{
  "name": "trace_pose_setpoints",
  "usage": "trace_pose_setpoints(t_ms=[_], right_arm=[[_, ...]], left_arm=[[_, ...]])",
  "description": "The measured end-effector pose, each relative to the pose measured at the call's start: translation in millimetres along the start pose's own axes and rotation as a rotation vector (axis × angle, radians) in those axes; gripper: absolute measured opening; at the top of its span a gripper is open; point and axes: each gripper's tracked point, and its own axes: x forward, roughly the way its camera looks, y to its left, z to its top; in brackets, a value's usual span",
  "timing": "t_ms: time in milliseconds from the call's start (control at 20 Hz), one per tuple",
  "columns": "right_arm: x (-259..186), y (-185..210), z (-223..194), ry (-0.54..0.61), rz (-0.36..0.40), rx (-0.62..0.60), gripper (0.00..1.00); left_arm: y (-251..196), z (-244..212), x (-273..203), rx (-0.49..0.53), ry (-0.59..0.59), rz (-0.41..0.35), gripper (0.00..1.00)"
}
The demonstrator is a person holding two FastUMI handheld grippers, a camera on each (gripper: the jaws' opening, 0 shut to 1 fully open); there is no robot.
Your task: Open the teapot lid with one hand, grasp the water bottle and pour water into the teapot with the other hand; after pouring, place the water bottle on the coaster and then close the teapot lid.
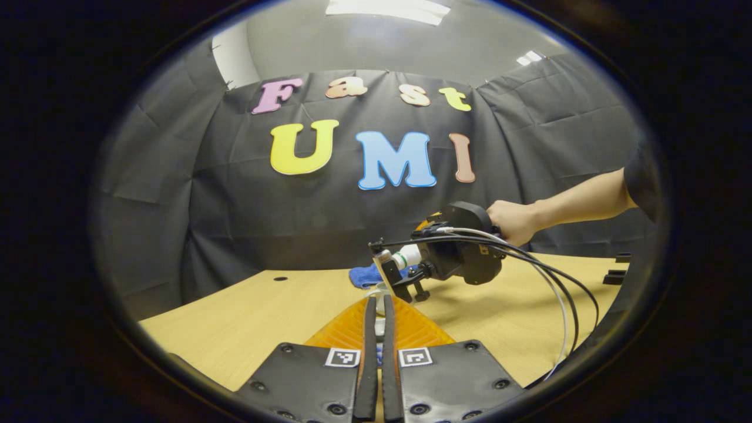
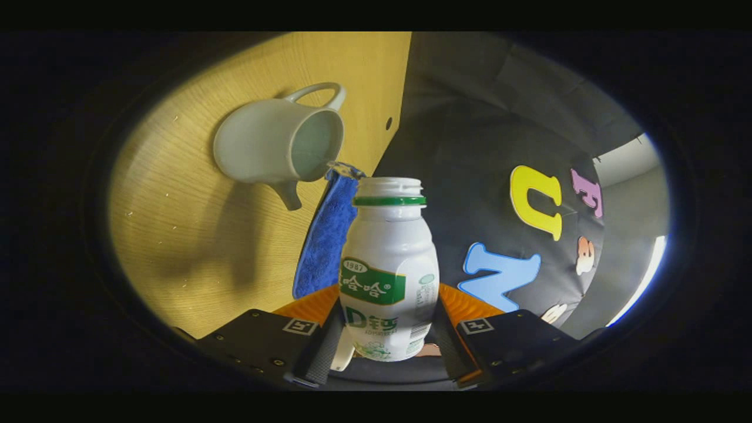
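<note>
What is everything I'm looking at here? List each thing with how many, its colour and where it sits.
teapot: one, white, on the table, lid off, mouth open toward the bottle.
water bottle: one, white with a green band and label, uncapped, tipped toward the teapot, clamped between the right gripper's fingers.
water: a small clear stream between the bottle mouth and the teapot opening.
cloth: one, blue, flat on the table beside the teapot.
table: one, light wood.
cables: a few, black and white, trailing from the right gripper.
left gripper: fingers nearly together, what they hold is hidden.
right gripper: shut on the bottle.
hand: one, holding the right gripper.
</note>
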Motion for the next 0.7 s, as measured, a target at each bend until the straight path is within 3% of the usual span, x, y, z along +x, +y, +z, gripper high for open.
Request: trace_pose_setpoints(t_ms=[600, 650, 700], right_arm=[[-1.8, -11.2, 7.6, -0.025, -0.031, -0.091, 0.72], [-2.2, -11.2, 8.5, -0.027, -0.029, -0.098, 0.58], [-2.9, -11.5, 9.6, -0.03, -0.029, -0.106, 0.72]], left_arm=[[0.7, -0.1, 0.3, 0.0, -0.005, 0.001, 0.14], [0.7, 0.3, -0.9, -0.001, -0.006, 0.001, 0.14], [0.8, 0.4, -0.7, -0.002, -0.006, 0.002, 0.14]])
